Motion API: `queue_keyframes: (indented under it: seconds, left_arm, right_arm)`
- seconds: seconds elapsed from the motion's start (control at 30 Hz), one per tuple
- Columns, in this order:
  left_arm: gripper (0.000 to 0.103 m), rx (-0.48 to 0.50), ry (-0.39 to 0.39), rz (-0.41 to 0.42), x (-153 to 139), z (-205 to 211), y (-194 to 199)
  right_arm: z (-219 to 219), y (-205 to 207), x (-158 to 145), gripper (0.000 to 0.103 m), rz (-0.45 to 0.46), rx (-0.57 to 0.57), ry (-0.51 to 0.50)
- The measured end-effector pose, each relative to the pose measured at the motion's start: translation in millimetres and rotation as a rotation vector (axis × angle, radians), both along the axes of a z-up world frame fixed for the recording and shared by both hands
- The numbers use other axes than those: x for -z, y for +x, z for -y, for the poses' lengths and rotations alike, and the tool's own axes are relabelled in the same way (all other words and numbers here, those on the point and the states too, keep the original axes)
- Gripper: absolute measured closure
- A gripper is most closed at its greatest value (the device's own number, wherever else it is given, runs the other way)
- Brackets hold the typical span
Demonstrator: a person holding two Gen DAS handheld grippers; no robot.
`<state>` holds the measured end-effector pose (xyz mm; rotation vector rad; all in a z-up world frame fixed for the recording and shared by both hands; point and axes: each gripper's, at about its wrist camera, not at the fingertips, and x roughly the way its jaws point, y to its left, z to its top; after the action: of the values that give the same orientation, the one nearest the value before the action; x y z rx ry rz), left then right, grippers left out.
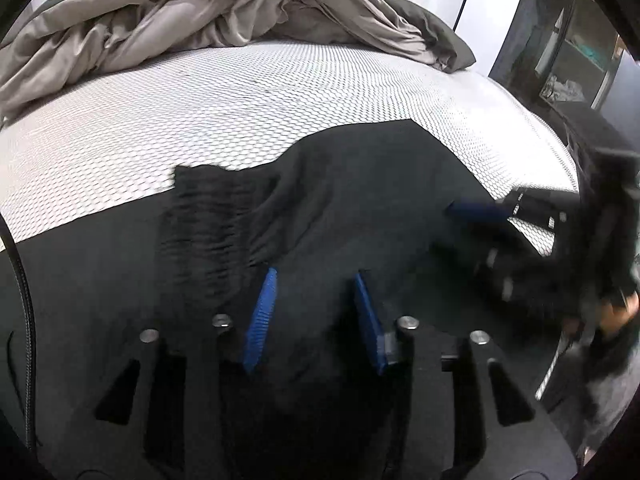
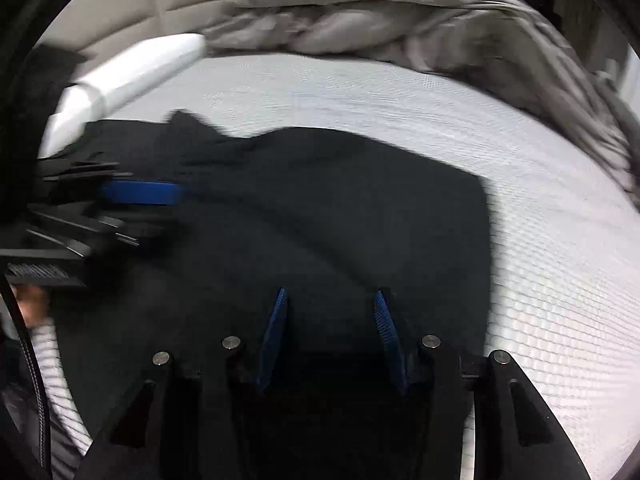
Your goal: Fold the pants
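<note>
Left tongs [image 1: 312, 280] and right tongs [image 2: 332, 300], both spread, hover over your black pants [image 1: 360, 184] on bed [image 1: 240, 92]. Pants look partly folded; further folds remain.

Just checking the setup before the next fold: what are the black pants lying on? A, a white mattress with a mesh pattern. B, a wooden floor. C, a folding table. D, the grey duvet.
A: the pants lie spread on the white mesh-patterned mattress, while the grey duvet is bunched up at the far side, clear of them.
</note>
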<state>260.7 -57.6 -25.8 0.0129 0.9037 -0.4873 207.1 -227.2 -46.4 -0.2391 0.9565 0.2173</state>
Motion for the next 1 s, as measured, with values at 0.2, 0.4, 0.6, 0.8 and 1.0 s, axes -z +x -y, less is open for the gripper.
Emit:
queue_keyframes:
  seconds: [0.2, 0.4, 0.6, 0.8, 1.0]
  left_arm:
    - [0.072, -0.062, 0.036, 0.037, -1, -28, -23]
    - [0.072, -0.077, -0.023, 0.090, -27, -19, -18]
    - [0.070, -0.098, -0.007, -0.022, 4, 0, 37]
    - [0.075, -0.097, -0.044, -0.005, 3, -21, 24]
    - [0.074, -0.155, -0.029, 0.066, -21, -32, 3]
  right_arm:
    - [59, -8, -9, 0.058, 0.029, 0.127, 0.099]
    - [18, 7, -35, 0.057, 0.079, 0.044, 0.187]
    - [-40, 19, -3, 0.057, -0.006, -0.007, 0.014]
    - [12, 25, -5, 0.056, 0.021, 0.152, -0.088]
    - [36, 12, -29, 0.055, 0.084, 0.171, 0.064]
